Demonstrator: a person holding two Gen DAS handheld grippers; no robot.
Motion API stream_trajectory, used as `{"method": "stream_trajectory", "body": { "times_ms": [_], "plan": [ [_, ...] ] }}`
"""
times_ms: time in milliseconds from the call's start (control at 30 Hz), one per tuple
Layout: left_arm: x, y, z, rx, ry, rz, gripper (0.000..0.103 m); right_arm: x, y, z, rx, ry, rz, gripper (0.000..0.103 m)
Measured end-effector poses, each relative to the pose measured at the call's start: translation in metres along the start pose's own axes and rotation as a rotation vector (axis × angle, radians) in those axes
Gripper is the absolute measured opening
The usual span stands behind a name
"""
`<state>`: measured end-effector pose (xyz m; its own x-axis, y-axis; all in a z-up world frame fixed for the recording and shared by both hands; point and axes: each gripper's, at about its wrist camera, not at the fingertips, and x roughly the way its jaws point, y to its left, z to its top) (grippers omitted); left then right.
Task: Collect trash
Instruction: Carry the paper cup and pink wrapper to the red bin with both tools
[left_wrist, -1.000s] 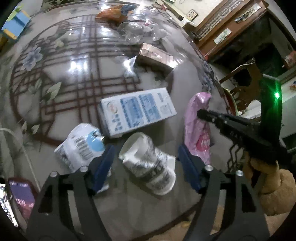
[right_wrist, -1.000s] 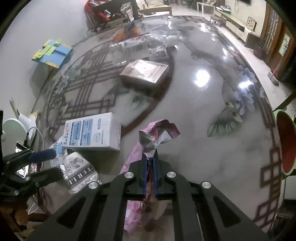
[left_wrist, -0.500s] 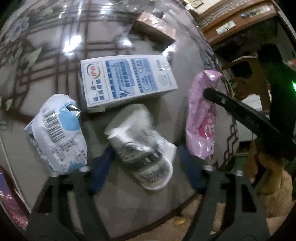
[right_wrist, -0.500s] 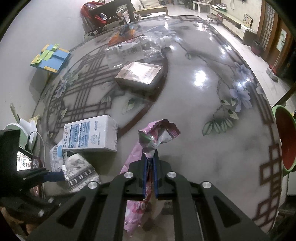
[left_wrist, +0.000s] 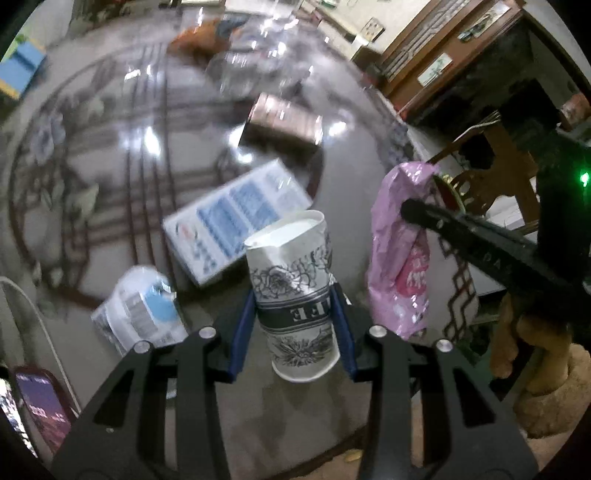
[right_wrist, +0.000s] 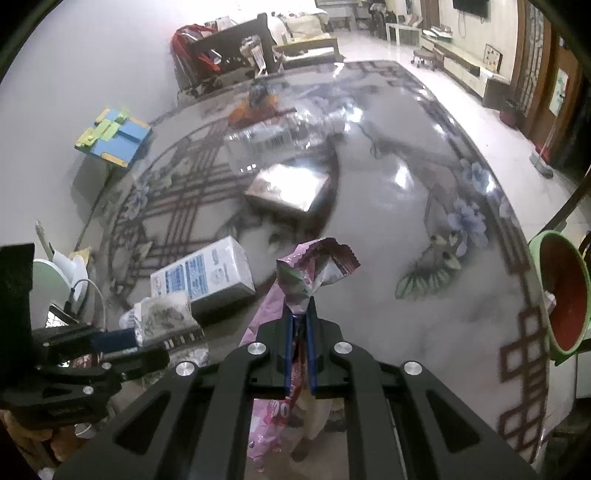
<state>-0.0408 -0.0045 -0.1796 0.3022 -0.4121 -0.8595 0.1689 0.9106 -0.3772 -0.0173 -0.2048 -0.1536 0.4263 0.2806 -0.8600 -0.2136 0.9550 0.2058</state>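
Paper cup (left_wrist: 293, 291) between left fingers (left_wrist: 243, 332)

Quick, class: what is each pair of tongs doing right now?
Left tongs: closed on the paper cup.
Right tongs: closed on the pink wrapper.

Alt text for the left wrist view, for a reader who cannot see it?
The left gripper clamps a crumpled paper cup above a glass table. A blue-and-white carton lies behind; the right gripper holds a pink wrapper.
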Motion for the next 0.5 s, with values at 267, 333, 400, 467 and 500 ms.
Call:
{"method": "stream_trajectory", "body": {
  "times_ms": [267,333,400,467,500],
  "plan": [
    [-0.028,-0.018,0.033,0.042,-0.141,0.015,0.039,-0.026,-0.003,0.012,0.012,-0.082,0.002,0.006],
    [-0.035,-0.024,0.043,0.048,-0.173,0.016,0.039,-0.034,-0.004,0.015,0.012,-0.105,-0.002,0.006],
    [-0.041,-0.031,0.055,0.052,-0.207,0.013,0.039,-0.04,-0.004,0.018,0.012,-0.127,-0.004,0.006],
    [-0.044,-0.04,0.065,0.057,-0.238,0.01,0.039,-0.046,-0.004,0.021,0.013,-0.143,-0.004,0.006],
    [-0.046,-0.044,0.069,0.063,-0.251,0.011,0.039,-0.05,-0.005,0.022,0.015,-0.153,-0.003,0.006]
  ]
}}
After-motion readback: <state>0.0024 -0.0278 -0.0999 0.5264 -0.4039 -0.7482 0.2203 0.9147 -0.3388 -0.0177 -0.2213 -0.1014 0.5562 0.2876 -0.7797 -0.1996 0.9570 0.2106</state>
